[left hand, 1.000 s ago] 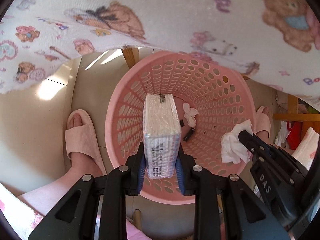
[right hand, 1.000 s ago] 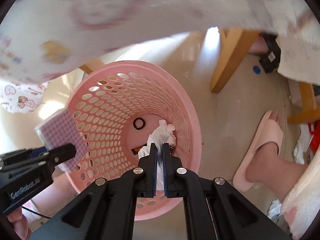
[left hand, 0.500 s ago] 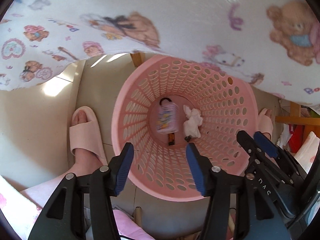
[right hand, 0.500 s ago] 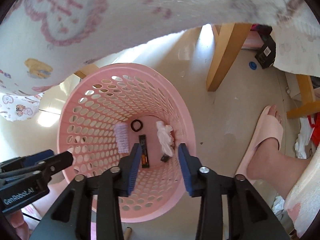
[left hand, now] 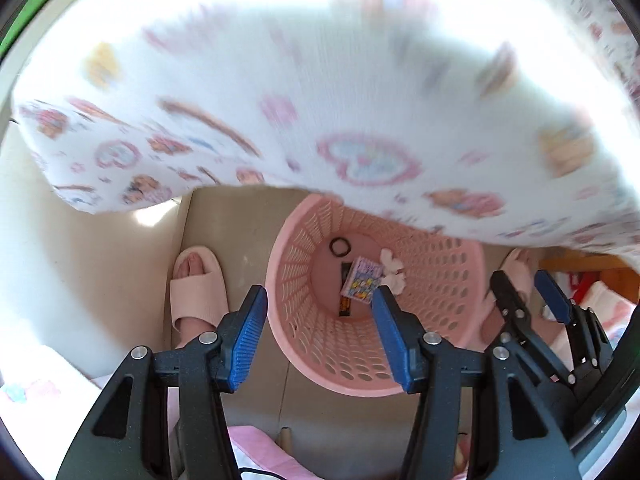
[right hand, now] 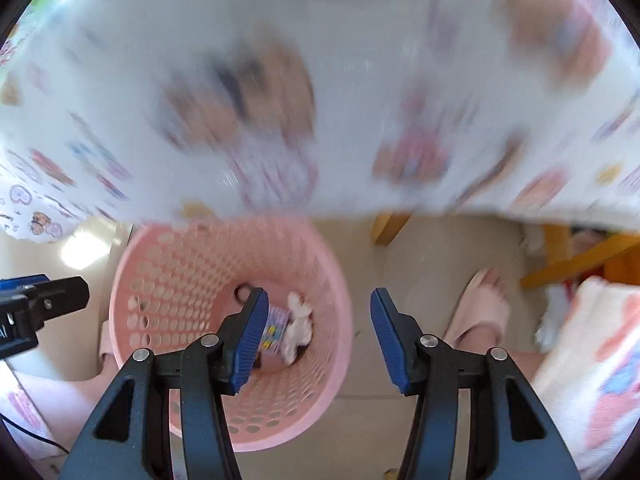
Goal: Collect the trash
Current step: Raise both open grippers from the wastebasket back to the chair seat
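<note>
The left gripper stands spread with nothing between its blue pads, though a second ago it pinched a wrapped tissue pack. The right gripper is still opening, also empty; a second ago it was pressed shut on a white tissue. Below them the pink basket sits on the floor, looking smaller than before. On its bottom now lie the tissue pack, the crumpled tissue just beside it, a black ring and a dark wrapper. The pack's print is too small to read. A foot in a pink slipper stands beside the basket. Farthest, a blurred patterned cloth fills the top.
</note>
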`<state>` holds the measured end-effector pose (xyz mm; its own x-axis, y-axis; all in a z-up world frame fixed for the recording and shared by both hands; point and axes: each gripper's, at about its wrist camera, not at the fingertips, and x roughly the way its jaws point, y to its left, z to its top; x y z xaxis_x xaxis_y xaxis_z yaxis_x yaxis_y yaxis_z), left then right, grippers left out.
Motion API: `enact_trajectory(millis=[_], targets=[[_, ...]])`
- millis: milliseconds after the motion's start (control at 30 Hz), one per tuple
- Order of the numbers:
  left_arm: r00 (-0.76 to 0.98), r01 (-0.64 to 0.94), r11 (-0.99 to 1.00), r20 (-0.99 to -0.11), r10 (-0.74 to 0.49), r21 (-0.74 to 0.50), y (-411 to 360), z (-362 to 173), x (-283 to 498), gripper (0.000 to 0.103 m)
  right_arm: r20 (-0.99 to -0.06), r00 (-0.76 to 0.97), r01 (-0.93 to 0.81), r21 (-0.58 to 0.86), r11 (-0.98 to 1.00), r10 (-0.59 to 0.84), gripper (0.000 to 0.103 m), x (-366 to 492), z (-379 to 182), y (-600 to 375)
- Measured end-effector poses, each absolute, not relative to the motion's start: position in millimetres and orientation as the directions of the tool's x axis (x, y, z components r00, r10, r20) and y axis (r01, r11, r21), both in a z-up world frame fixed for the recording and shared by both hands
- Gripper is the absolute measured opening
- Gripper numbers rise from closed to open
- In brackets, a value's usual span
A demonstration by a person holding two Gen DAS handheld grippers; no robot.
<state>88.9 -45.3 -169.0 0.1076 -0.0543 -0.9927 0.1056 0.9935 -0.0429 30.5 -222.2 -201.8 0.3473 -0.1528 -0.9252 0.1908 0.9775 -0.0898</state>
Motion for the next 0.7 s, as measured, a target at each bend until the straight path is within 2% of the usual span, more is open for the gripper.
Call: enact_trajectory(millis=[200,367,700], targets=[[0.287,0.11,0.994,-0.957,-0.049,-0.018,-30,-111,85,0.054,-0.902,0.424,0.209,0.006,0.978,-0.085,0.057,25,-158,-226],[0.399,0.099,0.995,-0.916,-0.038,0.002,-23,-82,81,0.055,-0.869,0.487,0.219,0.023,0.975,-0.089,0.057,18,-128,-226],[0.584,0.091,0.995,-0.808,-0.075,-0.026,-21,-35,73,0.056,-0.712,0.683,0.176,-0.052,0.983,-0.16,0.058,3,-64,-216]])
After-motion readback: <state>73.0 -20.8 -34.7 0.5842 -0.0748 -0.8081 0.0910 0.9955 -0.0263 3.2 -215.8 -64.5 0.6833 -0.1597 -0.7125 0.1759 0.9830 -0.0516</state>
